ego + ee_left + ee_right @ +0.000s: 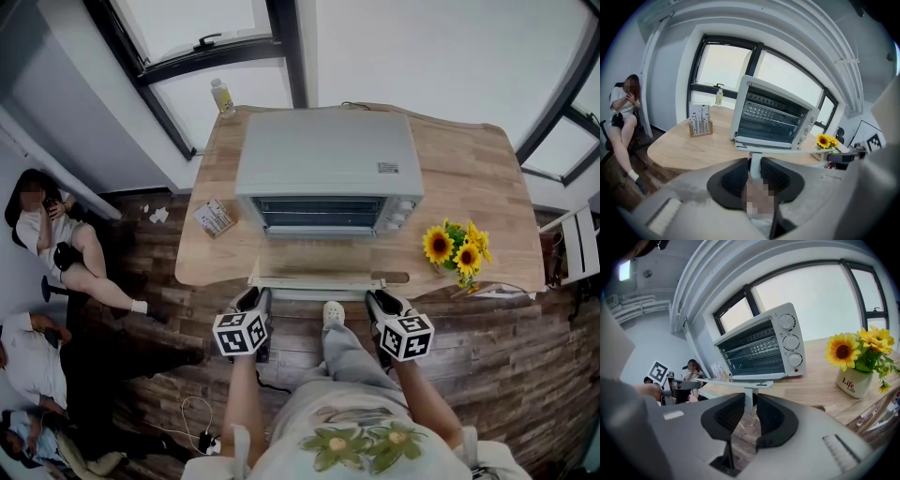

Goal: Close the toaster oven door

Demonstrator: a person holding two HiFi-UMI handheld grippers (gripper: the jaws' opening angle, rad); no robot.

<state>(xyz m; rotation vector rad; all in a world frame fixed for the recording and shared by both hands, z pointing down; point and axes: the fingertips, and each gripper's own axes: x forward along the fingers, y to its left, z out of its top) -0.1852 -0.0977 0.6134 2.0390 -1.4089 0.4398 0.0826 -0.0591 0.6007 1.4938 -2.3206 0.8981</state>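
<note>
Toaster oven (323, 159): sitting in the middle of the bench (469, 169), its front facing the person.
Door (319, 258): lying open and flat, reaching out to the bench's near edge.
Handle (319, 293): running along the door's outer edge, just past the bench.
Left gripper (755, 165): clenching a white post of the handle near its left end, the pads pressing on both sides.
Right gripper (749, 401): grasping the handle's post near the right end, the jaws sitting narrow around it.
Sunflowers (457, 248): standing in a pot on the bench, right of the oven.
Bottle (222, 97): standing at the far left corner.
Card holder (214, 217): sitting left of the oven.
</note>
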